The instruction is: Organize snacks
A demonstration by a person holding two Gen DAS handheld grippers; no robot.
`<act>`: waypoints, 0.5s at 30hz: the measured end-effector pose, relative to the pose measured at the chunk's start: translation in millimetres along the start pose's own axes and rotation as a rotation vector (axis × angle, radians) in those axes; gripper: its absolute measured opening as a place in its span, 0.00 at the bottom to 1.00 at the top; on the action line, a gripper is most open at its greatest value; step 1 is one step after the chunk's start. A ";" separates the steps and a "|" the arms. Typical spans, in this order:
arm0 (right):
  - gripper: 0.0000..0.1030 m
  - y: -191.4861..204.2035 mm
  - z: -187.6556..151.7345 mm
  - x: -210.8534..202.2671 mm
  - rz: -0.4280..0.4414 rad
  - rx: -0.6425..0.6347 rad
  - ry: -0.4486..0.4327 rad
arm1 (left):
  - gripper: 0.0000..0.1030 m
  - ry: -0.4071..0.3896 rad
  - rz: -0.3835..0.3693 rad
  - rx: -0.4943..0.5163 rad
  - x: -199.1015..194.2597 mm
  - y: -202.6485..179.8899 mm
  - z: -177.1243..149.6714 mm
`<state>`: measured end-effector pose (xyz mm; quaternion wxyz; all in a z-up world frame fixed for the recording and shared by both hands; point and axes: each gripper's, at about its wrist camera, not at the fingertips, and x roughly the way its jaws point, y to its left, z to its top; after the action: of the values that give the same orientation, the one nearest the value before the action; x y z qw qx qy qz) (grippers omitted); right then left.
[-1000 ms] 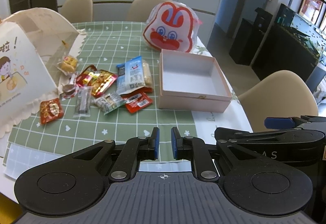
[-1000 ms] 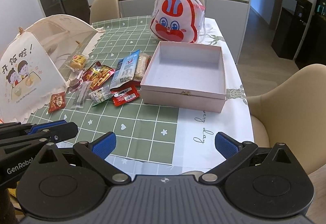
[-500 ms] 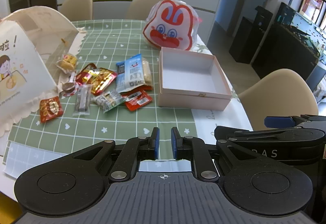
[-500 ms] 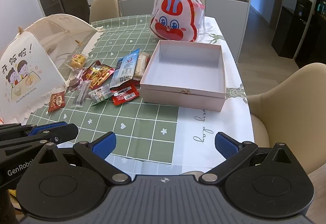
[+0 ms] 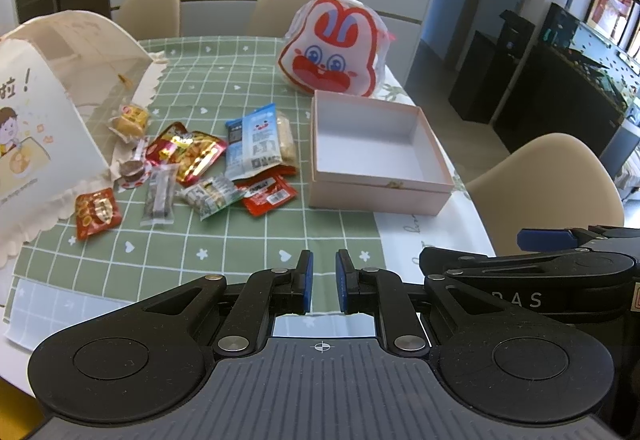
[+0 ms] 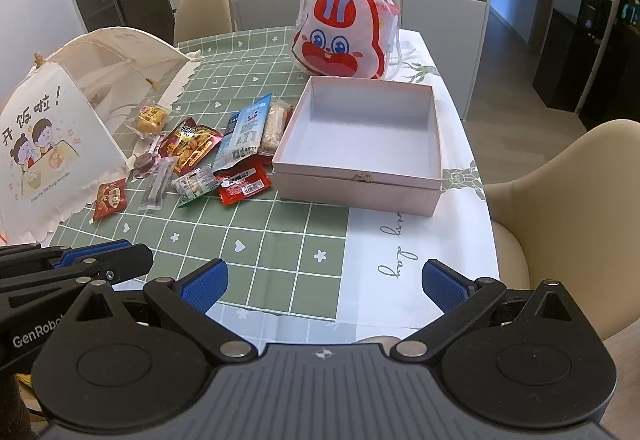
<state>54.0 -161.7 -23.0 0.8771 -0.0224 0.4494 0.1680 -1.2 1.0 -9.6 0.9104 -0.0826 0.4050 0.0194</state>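
Note:
Several snack packets lie in a loose pile on the green checked tablecloth (image 5: pixel 224 236): a blue-white packet (image 5: pixel 252 144), a red packet (image 5: pixel 267 194), a red-gold packet (image 5: pixel 186 152) and a small red one (image 5: pixel 96 212). An open, empty pink box (image 5: pixel 376 156) stands to their right; it also shows in the right wrist view (image 6: pixel 360 144). My left gripper (image 5: pixel 322 282) is nearly shut and empty, above the table's near edge. My right gripper (image 6: pixel 322 282) is open wide and empty, also at the near edge.
A folding mesh food cover (image 5: pixel 44 112) stands at the left. A rabbit-face bag (image 5: pixel 334 48) sits behind the box. Beige chairs (image 6: pixel 568 216) stand to the right and at the far side. The snack pile also shows in the right wrist view (image 6: pixel 200 156).
Both grippers have drawn back and up slightly, so the table looks a little farther away. Neither gripper's opening has changed.

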 end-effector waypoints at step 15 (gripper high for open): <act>1.00 -1.7 2.0 2.2 -0.006 0.010 0.013 | 0.15 0.006 -0.002 -0.004 2.5 0.1 0.1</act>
<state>57.2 -162.3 -23.7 0.8749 -0.0203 0.4557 0.1630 0.6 1.1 -11.4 0.9090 -0.0852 0.4076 0.0189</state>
